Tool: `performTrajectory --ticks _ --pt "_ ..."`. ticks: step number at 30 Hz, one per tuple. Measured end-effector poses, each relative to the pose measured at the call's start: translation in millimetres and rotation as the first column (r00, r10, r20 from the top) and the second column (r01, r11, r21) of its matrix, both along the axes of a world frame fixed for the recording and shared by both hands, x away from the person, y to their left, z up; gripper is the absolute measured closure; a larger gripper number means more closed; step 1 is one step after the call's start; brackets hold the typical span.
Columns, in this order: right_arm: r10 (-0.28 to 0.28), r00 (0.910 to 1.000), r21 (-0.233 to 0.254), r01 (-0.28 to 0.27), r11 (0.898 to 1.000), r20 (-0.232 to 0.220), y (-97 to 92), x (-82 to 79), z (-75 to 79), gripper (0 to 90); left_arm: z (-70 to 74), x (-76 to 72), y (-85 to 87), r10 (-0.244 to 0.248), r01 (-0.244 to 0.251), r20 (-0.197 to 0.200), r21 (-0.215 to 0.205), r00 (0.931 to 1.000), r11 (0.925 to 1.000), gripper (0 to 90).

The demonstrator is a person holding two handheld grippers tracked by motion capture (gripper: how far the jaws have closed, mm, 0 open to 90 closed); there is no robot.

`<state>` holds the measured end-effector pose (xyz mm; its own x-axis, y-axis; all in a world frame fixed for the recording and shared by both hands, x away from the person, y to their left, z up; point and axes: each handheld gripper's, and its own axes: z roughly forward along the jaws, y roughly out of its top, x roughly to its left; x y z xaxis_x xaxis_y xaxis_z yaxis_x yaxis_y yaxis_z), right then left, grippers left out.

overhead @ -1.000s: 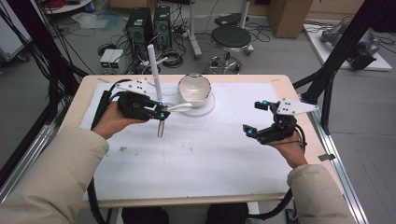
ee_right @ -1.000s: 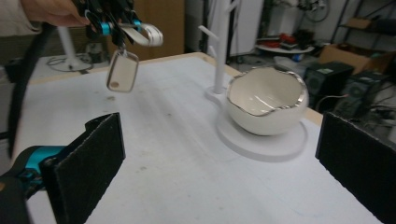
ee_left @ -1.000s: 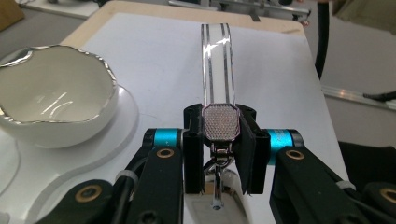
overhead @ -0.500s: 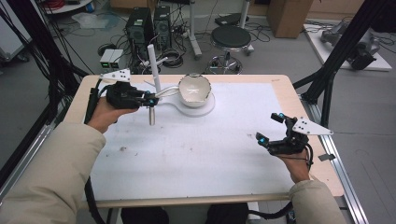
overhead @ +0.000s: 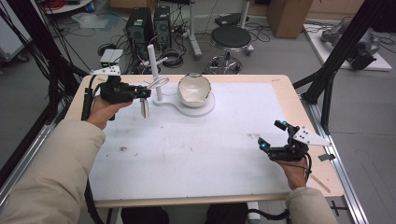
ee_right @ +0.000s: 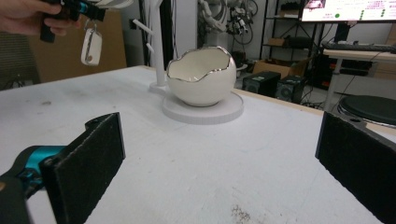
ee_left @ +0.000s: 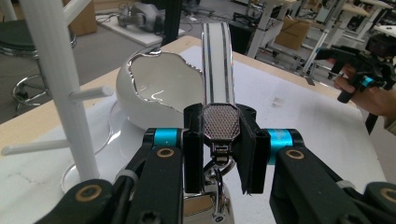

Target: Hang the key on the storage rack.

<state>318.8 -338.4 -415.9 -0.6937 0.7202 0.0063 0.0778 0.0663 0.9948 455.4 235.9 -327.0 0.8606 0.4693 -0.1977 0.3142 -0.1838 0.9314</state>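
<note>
**Key fob held beside the peg stand**

Left hand-held gripper (overhead: 142, 92): clamped on the strap of a key fob (overhead: 144, 108), which dangles above the surface (overhead: 187, 154), just beside the white peg stand (overhead: 153, 70). Egg-shaped bowl (overhead: 194, 89): on the stand's round base, beyond the pegs. Right hand-held gripper (overhead: 272, 136): jaws wide, empty, well apart near the right edge.

bowl (overhead: 194, 89) on stand base (overhead: 205, 106), table (overhead: 299, 112) far centre | post (overhead: 154, 72) just left of bowl | key fob (overhead: 144, 107) hanging left of post, above table | left gripper (overhead: 145, 92) far left | right gripper (overhead: 272, 138) near right
</note>
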Motion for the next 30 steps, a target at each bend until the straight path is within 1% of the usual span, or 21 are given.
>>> performTrajectory --ticks 1,2,6,9,11,13,15,19,22,30 --pt "-0.007 1.0 -0.001 0.007 1.0 -0.001 0.3 -0.6 -1.4 0.5 -1.1 1.1 0.5 0.006 -0.006 -0.005 -0.002 1.0 1.0 74.4" --pt "-0.007 0.9999 0.011 0.008 1.0 -0.008 0.6 -1.1 -2.9 0.4 -2.1 2.3 1.8 0.008 -0.008 -0.007 -0.001 0.9999 1.0 74.4" --pt "-0.033 0.9994 0.037 0.033 0.999 -0.007 -0.6 -1.2 -10.6 0.5 -4.9 5.5 4.9 0.026 -0.026 -0.022 -0.01 0.9994 0.9996 74.4" --pt "-0.043 0.999 0.041 0.043 0.998 -0.013 0.6 -2.1 -16.0 0.4 -6.7 8.1 7.9 0.035 -0.036 -0.027 -0.02 0.999 0.9992 74.4" --pt "-0.051 0.9987 0.037 0.051 0.998 -0.006 1.7 -2.8 -19.2 0.5 -8.1 9.5 9.7 0.041 -0.043 -0.036 -0.03 0.9985 0.9987 74.4" --pt "-0.059 0.9982 0.035 0.059 0.998 -0.009 1.8 -3.0 -22.8 0.5 -9.7 11.2 11.3 0.044 -0.045 -0.036 -0.027 0.9984 0.9986 74.4" --pt "-0.067 0.9977 0.045 0.067 0.997 -0.014 1.9 -4.2 -26.6 0.5 -11.4 12.6 13.4 0.052 -0.053 -0.042 -0.028 0.9977 0.9982 74.4" --pt "-0.071 0.9974 0.046 0.072 0.996 -0.013 2.3 -3.9 -30.4 0.4 -14.3 15.6 17.1 0.066 -0.068 -0.052 -0.029 0.9965 0.9973 74.4" --pt "-0.071 0.9972 0.046 0.072 0.996 -0.022 3.0 -3.7 -32.0 0.5 -16.1 17.1 17.2 0.069 -0.071 -0.06 -0.029 0.9958 0.9971 74.4" --pt "-0.084 0.9962 0.052 0.085 0.995 -0.023 2.9 -4.2 -33.5 0.4 -21.2 22.5 17.0 0.084 -0.087 -0.075 -0.029 0.9936 0.9958 74.4"
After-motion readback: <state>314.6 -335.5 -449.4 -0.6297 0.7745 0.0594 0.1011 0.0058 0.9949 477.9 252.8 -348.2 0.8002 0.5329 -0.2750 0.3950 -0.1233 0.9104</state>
